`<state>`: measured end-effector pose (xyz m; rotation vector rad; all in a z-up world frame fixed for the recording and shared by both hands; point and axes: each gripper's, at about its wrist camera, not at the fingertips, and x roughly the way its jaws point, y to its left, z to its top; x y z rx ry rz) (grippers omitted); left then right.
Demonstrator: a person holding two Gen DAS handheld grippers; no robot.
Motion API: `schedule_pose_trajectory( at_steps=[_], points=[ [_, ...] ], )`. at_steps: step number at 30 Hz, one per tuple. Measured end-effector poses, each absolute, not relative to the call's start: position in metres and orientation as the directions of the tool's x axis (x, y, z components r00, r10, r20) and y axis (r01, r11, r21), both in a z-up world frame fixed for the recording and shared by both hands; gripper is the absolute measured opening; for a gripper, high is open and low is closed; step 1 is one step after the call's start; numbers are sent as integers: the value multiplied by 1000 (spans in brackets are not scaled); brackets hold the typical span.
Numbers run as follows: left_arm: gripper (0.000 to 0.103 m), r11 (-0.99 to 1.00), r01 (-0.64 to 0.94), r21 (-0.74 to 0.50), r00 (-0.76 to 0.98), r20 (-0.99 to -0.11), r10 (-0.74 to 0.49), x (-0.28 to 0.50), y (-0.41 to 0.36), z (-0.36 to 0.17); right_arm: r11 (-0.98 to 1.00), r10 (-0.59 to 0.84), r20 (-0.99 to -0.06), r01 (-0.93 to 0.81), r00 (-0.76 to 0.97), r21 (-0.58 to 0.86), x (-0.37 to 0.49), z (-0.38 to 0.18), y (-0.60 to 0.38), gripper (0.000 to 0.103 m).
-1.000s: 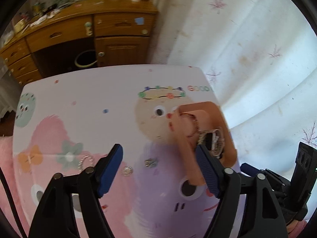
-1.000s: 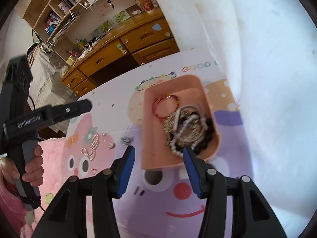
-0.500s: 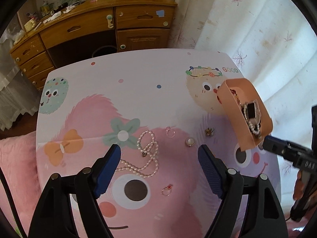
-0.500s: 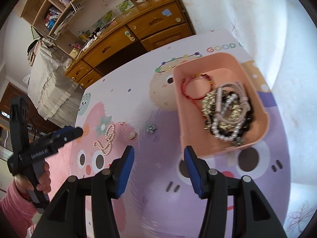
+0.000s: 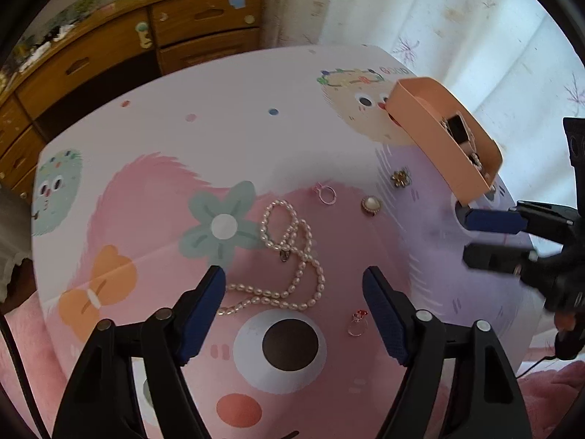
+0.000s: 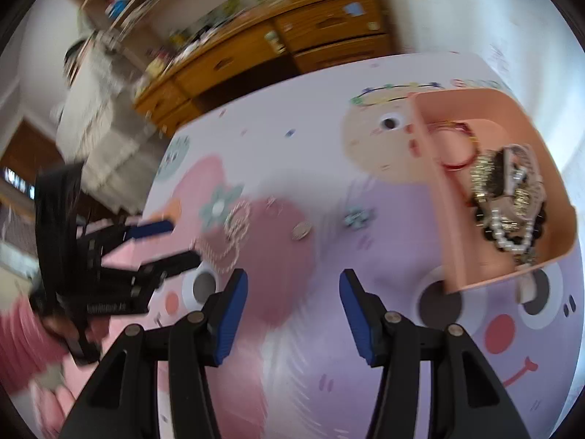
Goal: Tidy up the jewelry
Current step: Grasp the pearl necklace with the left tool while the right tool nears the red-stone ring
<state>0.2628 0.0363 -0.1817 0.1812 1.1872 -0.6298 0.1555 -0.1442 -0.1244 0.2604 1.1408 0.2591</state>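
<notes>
Both tongs stand spread wide with nothing between their pads: the left tongs (image 5: 294, 292) hover just short of the pearl necklace (image 5: 289, 252) lying on the cartoon-printed surface (image 5: 204, 146). The right tongs (image 6: 292, 303) hang lower right of the pink tray (image 6: 490, 256), which holds piled jewelry (image 6: 508, 197).

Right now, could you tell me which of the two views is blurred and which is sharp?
Right wrist view: motion-smeared, the pearl necklace and desk streaked. Left wrist view: sharp, each bead of the necklace distinct; curtain washed out by backlight.
</notes>
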Motion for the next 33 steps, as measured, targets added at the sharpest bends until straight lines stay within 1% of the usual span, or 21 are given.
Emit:
schedule_pose_trajectory(
  at_steps=[3, 6, 8, 14, 16, 17, 19, 20, 22, 24, 28, 33],
  points=[
    [69, 794, 577, -192, 200, -909, -365, 264, 28, -193, 947, 319, -872, -165, 372, 276, 145, -134, -119, 52],
    [60, 779, 600, -182, 189, -914, -359, 265, 19, -202, 945, 291, -891, -253, 349, 209, 134, -146, -97, 52],
    [56, 770, 613, -176, 184, -916, -356, 267, 14, -207, 938, 285, -894, -294, 347, 185, 127, -151, -88, 52],
    [34, 745, 647, -165, 187, -912, -365, 270, 5, -214, 911, 264, -896, -397, 357, 111, 118, -164, -61, 52],
    [23, 745, 645, -168, 188, -911, -368, 273, 6, -215, 907, 262, -896, -408, 359, 102, 119, -166, -57, 52],
    [22, 748, 641, -173, 189, -909, -372, 274, 8, -215, 906, 263, -895, -411, 360, 101, 120, -168, -56, 52],
    [8, 750, 624, -218, 166, -902, -400, 278, 14, -216, 904, 258, -895, -418, 363, 92, 121, -172, -52, 52],
    [6, 746, 615, -256, 139, -896, -421, 280, 16, -217, 903, 253, -896, -421, 365, 84, 120, -172, -50, 52],
    [3, 743, 605, -286, 117, -891, -439, 283, 19, -218, 903, 233, -898, -427, 375, 56, 121, -176, -46, 52],
    [3, 740, 601, -301, 108, -887, -449, 283, 22, -219, 902, 228, -893, -429, 388, 44, 122, -178, -45, 53],
    [3, 753, 592, -288, 122, -891, -437, 279, 29, -217, 897, 212, -885, -442, 414, 8, 125, -181, -40, 53],
    [3, 763, 573, -300, 143, -880, -453, 278, 43, -205, 893, 189, -878, -449, 439, -32, 130, -182, -33, 52]
  ],
)
